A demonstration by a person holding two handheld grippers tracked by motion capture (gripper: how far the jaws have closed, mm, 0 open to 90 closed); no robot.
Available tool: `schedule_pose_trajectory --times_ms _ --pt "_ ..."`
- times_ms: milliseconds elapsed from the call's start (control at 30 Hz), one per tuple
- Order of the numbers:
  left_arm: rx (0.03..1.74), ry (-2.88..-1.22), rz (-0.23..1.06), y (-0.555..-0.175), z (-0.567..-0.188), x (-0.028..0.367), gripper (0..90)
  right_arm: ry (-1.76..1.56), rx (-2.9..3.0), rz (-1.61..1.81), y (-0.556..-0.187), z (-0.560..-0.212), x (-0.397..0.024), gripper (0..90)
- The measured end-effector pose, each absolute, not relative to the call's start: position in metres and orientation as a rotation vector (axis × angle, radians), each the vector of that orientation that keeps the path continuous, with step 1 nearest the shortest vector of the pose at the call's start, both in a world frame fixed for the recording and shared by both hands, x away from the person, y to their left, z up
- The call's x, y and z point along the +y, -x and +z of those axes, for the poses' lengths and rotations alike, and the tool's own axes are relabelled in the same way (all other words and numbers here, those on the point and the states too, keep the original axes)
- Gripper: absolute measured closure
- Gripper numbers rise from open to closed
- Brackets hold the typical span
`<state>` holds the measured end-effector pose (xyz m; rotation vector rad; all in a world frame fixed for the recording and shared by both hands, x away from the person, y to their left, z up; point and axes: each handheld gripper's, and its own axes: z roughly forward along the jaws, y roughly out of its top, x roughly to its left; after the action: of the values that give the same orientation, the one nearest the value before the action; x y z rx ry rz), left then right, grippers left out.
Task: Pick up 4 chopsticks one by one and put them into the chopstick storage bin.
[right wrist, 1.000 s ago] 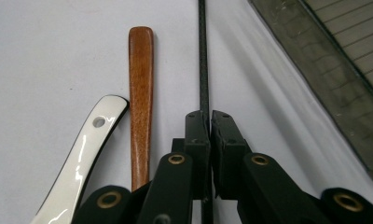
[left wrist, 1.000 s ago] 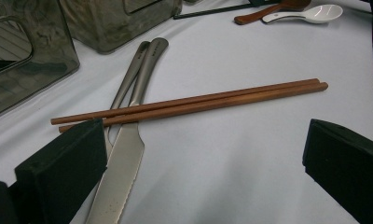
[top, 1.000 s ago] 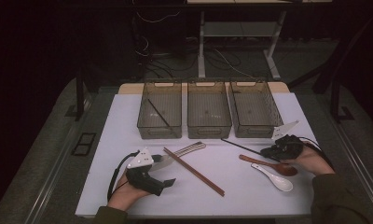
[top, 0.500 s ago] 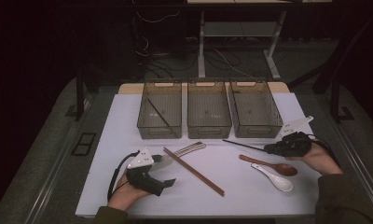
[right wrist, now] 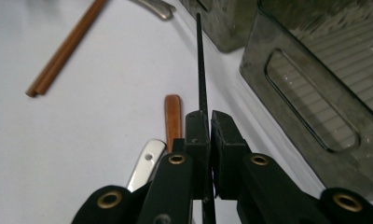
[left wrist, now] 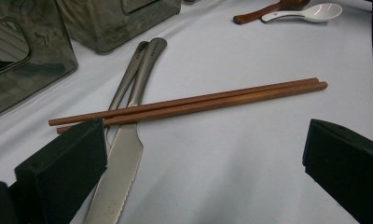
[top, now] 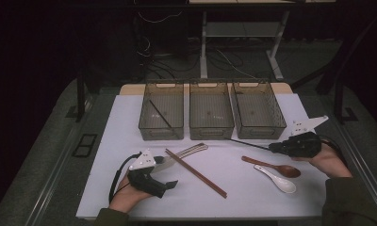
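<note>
Item: one thin black chopstick (top: 250, 144), clamped at one end between the closed jaws of the right gripper (top: 273, 149). In the high view its long axis runs nearly level across the white table mat (top: 130, 122), its free tip pointing toward the person's left and slightly away, just in front of the middle bin (top: 211, 110) and the right bin (top: 258, 109). In the right gripper view the same chopstick (right wrist: 201, 70) runs straight out from between the pads, past the wall of a bin. Left gripper (top: 170, 184): resting on the mat, jaws wide apart, nothing between them. Ahead of it lie a pair of brown wooden chopsticks (left wrist: 189, 103) laid side by side, crossing over two steel knives (left wrist: 128, 116). A second black chopstick (top: 160, 113) lies slantwise in the left bin (top: 162, 110). Near the right hand: a brown wooden spoon (top: 271, 166) and a white ceramic spoon (top: 276, 179), lying close together on the mat.
</note>
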<state>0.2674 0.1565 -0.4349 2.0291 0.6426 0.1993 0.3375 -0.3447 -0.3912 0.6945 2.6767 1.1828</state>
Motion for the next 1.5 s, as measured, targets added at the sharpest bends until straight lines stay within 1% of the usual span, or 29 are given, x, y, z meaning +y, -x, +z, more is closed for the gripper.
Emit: schedule_pose_trajectory --times_ms 300,567,1133,1500 --pt "0.641 -2.029 0.2 -0.268 -0.435 0.156 0.0 -0.688 2.635 1.275 -0.334 -0.379 -0.339 85.4" --pt "0.641 -2.021 0.202 -0.267 -0.434 0.156 0.0 -0.695 2.575 1.335 -0.336 -0.362 -0.321 85.4" --pt "0.633 -2.018 0.198 -0.268 -0.434 0.154 0.0 -0.822 2.521 1.262 -0.367 -0.347 -0.238 85.3" --pt "0.635 -2.004 0.195 -0.268 -0.434 0.153 0.0 -0.844 2.511 1.237 -0.388 -0.34 -0.183 85.3"
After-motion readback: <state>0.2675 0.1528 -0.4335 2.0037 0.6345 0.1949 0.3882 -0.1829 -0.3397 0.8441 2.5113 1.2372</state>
